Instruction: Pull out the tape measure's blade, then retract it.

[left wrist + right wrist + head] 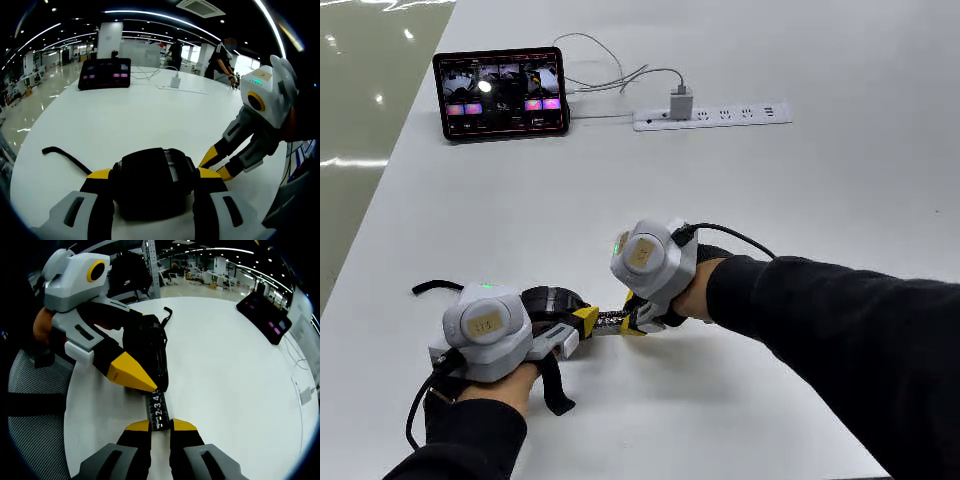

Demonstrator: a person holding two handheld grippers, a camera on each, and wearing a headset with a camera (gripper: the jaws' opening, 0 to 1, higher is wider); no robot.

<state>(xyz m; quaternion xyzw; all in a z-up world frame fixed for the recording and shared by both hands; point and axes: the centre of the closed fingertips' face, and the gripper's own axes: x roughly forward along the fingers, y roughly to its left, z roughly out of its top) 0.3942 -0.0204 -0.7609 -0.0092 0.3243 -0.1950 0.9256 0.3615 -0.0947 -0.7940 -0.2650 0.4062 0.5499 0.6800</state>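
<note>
Right gripper view, nearest the lens: the right gripper [160, 427] has its 2 yellow-tipped fingers [137, 426] pressed together on the end of the blade [158, 409], which shows the marks 2, 3 and 4. Just beyond, the blade runs straight away from those fingers into the black tape measure [150, 347], which rests on the white worktop [240, 370]. The left gripper [155, 174] clamps the tape measure from both sides, its fingers [100, 175] touching the body. A short length of blade is out, so the tape measure and the right fingers sit near each other. Judged from this, the pull must follow the blade's long axis, directly away from the tape measure and toward the person's right in the head view, while the left gripper anchors the body. Farther off lie a black strap [65, 156], then a tablet [501, 92] and a power strip [712, 115], well apart from the work.
</note>
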